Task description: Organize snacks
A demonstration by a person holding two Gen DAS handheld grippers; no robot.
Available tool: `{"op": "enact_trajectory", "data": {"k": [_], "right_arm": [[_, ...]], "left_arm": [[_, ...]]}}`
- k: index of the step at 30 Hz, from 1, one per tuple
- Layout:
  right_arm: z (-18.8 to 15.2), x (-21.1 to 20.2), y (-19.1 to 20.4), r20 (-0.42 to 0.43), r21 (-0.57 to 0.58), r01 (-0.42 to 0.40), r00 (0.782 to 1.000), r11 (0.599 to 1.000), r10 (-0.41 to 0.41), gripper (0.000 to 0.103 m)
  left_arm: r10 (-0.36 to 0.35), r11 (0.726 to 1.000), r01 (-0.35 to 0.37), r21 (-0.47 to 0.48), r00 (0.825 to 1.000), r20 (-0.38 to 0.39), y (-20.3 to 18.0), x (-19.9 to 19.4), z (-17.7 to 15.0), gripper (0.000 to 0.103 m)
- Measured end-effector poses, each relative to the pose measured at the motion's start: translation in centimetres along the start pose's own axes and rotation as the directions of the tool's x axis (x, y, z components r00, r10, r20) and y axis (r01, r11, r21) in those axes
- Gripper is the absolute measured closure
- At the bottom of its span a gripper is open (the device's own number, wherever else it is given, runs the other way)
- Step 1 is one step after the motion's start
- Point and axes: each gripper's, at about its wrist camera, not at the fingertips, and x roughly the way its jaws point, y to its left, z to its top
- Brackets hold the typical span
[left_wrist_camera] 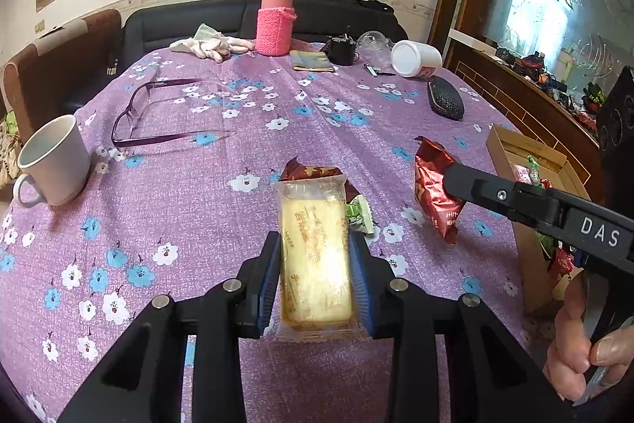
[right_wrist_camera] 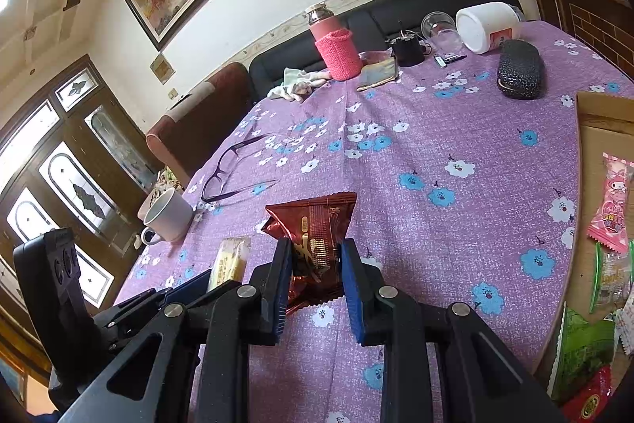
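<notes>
The right gripper jaws clamp a red snack packet above the tablecloth.

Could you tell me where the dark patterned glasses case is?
The dark patterned glasses case lies far right on the purple floral tablecloth, just before the tipped white jar.

Black hand-held gripper, blue pads, silver screws

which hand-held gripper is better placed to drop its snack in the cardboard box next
Right. The right hand-held gripper grips the red packet beside the cardboard box; the left hand-held gripper holds the yellow cake farther away.
</notes>
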Motion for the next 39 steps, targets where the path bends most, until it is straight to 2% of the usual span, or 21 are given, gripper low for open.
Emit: {"op": "enact_trajectory", "data": {"k": [8,11,15,21,25,33,39], "right_arm": [[0.3,-0.3,-0.3,0.014,0.010,0.008,1.000,1.000,-0.008,0.076],[0.4,-0.7,-0.7,0.036,0.019,0.038,0.999,0.999,-0.039,0.076],[0.8,-2.5,-2.6,0.075,0.120,0.072,0.994,0.990,-0.081,0.076],[-1.3,-8.6,-4.9,0.180,0.238,0.132,0.968,0.962,-0.177,0.076],[-3.4,-12.8,-6.3,0.214,0.286,0.169,0.948,0.943,-0.234,0.077],[-6.6,-20.7,-10.0,0.262,0.400,0.238,0.896,0.885,-0.359,0.076],[-8.0,-21.6,-11.2,0.242,0.426,0.237,0.900,0.873,-0.362,0.076]], "left_arm": [[-0.020,1.000,0.020,0.011,1.000,0.000,-0.3,0.0,-0.1,0.070],[-0.033,0.999,0.033,0.018,0.999,0.008,-0.5,-0.2,-0.1,0.070],[-0.046,0.998,0.045,0.036,0.999,0.029,-0.9,-0.7,-0.1,0.070],[-0.083,0.994,0.080,0.077,0.996,0.029,-1.8,-1.1,-0.5,0.070],[-0.117,0.988,0.113,0.110,0.993,0.026,-2.8,-1.4,-0.7,0.070],[-0.189,0.974,0.185,0.129,0.982,0.026,-5.3,-3.6,-1.1,0.070],[-0.278,0.943,0.279,0.179,0.960,-0.030,-10.2,-4.0,-1.3,0.070]]}}
